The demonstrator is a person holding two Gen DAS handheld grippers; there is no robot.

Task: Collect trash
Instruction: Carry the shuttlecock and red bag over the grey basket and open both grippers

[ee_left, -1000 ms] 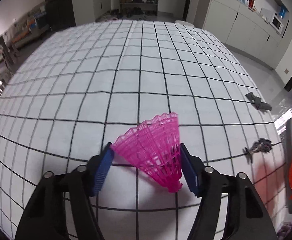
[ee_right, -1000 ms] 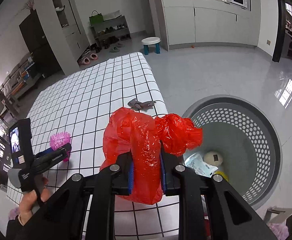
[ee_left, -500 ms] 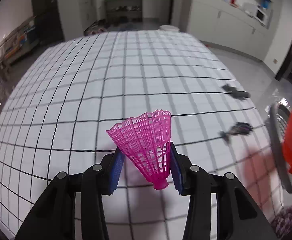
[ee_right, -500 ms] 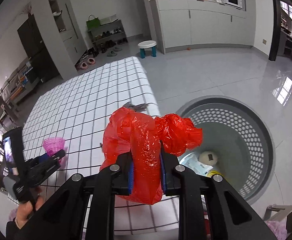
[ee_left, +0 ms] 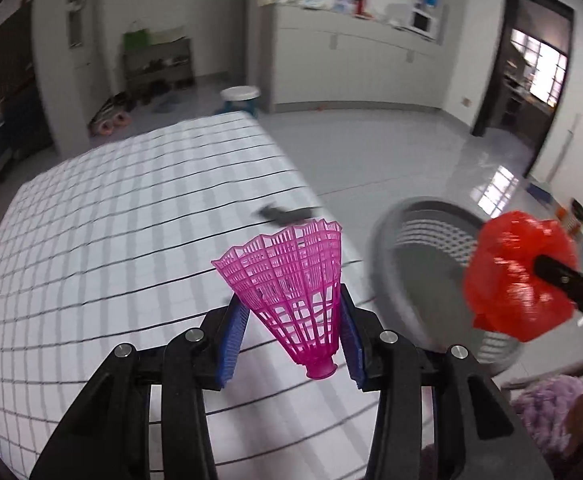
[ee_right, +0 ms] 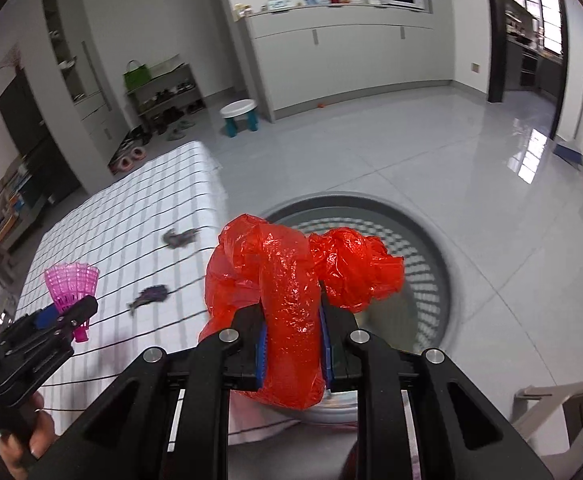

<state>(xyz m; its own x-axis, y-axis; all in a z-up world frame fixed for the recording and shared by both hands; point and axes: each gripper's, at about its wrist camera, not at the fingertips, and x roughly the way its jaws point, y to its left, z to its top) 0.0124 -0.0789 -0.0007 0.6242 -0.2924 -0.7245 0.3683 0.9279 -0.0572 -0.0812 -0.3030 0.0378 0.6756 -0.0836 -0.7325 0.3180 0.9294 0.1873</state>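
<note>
Two loads: both tools carrying trash toward one bin.
Left tool: clamping narrow on the pink plastic mesh shuttlecock, blue pads pressing its skirt from both sides, cork end pointing down and back toward the camera, open skirt flaring up and away.
Right tool: squeezing tight on the crumpled red plastic bag, bag bulging above and to the right of the pads.
Bin: round grey perforated plastic basket standing on the grey tiled floor, just beside the edge of the white black-grid cloth.
Key relation: red bag hanging directly over the basket's near rim, basket opening lying ahead and below; shuttlecock hanging above the cloth, basket lying to its right and ahead, so right tool judged nearer and likely releasing first.
Remaining on cloth: two small dark scraps, well apart from both tools, apparently waiting for pickup.
Risk: light bag possibly clinging to the pads or drifting onto the rim when let go.
</note>
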